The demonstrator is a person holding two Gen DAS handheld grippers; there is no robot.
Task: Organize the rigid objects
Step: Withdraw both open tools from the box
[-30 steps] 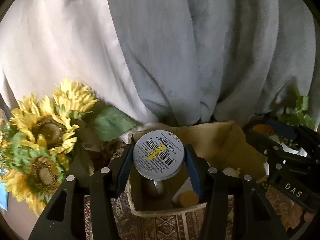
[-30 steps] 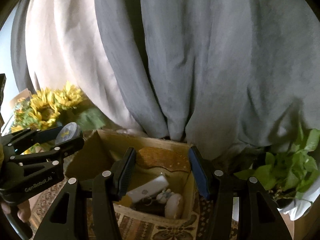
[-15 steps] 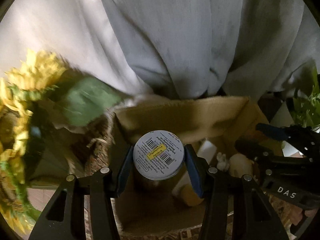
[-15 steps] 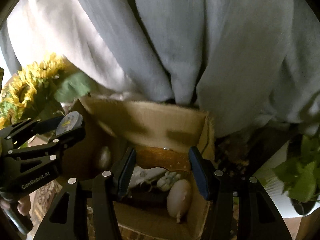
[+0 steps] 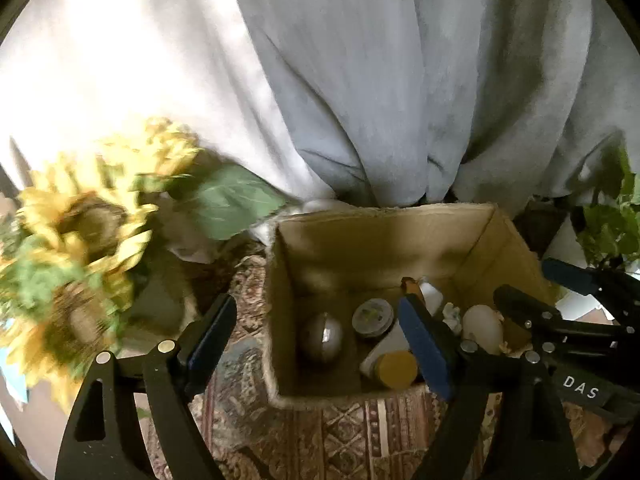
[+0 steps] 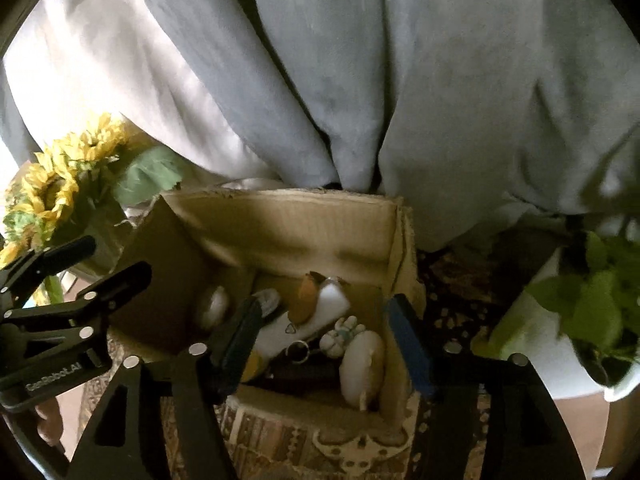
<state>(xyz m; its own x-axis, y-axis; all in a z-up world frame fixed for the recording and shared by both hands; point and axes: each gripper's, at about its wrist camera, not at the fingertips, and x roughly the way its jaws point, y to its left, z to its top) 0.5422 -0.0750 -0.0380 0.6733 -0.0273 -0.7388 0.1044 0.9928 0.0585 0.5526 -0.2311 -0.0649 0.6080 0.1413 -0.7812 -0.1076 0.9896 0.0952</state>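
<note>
The right gripper [image 5: 560,300] has "DAS" in white letters on it. The left gripper [image 6: 68,264] reads "GenRobot.AI". Both claws are spread apart and hold nothing. The round tin [image 5: 373,317] sits inside the cardboard box [image 5: 384,236], beside a shiny egg [image 5: 322,337] and a white bottle with a yellow cap [image 5: 390,360]. Its label is too blurry to read. Blurry sunflowers [image 5: 80,248] stand left of the box.

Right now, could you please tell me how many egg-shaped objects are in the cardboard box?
2. A shiny egg lies by the left wall of the cardboard box; a white egg lies near its right wall. Clutter may hide others.
</note>
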